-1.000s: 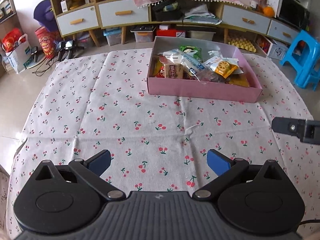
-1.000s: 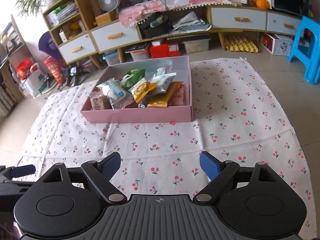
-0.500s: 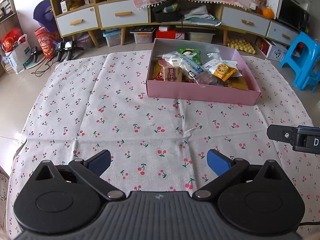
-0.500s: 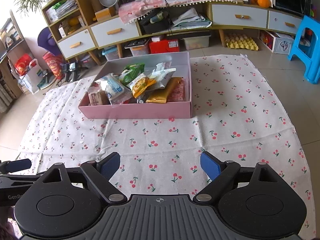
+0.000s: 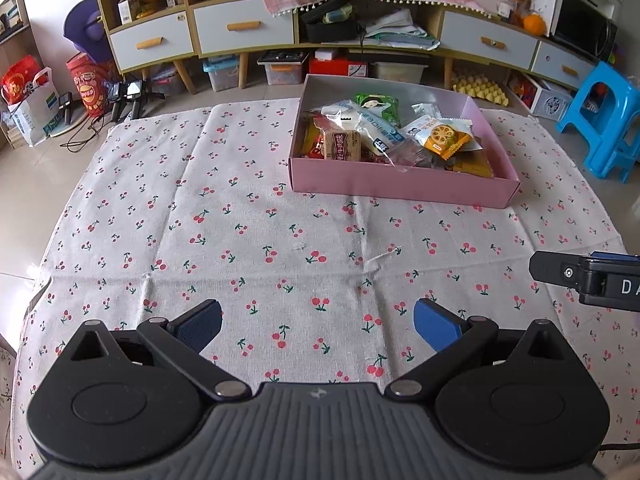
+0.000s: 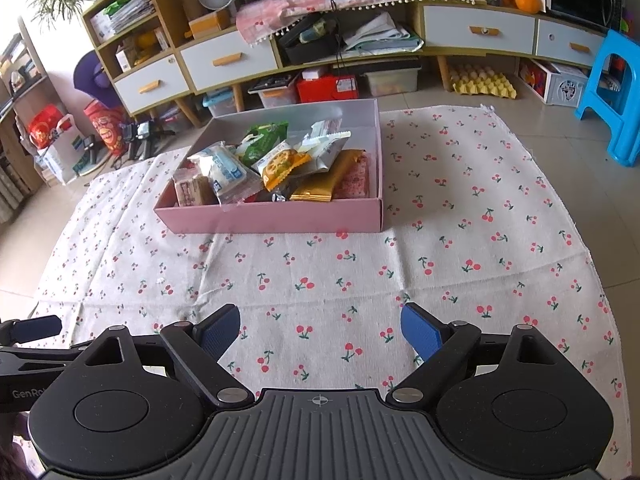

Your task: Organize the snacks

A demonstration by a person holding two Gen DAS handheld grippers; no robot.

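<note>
A pink box (image 5: 400,190) (image 6: 272,218) stands on the far part of a cherry-print cloth (image 5: 248,232) (image 6: 460,220). It holds several snack packets, among them a brown biscuit pack (image 5: 342,145), an orange-yellow packet (image 5: 442,138) (image 6: 282,166) and a green packet (image 5: 378,104) (image 6: 266,140). My left gripper (image 5: 318,324) is open and empty above the near cloth. My right gripper (image 6: 320,330) is open and empty, also well short of the box. Each gripper shows at the edge of the other's view.
Behind the cloth stands a long low cabinet with drawers (image 5: 240,32) (image 6: 476,30), with storage bins (image 5: 338,66) on the floor under it. A blue plastic stool (image 5: 604,120) (image 6: 616,92) is at the right. Bags (image 5: 28,104) sit at the left.
Both grippers have drawn back a little and risen, so the box looks slightly farther. Both stay open and empty. Nothing on the cloth has moved.
</note>
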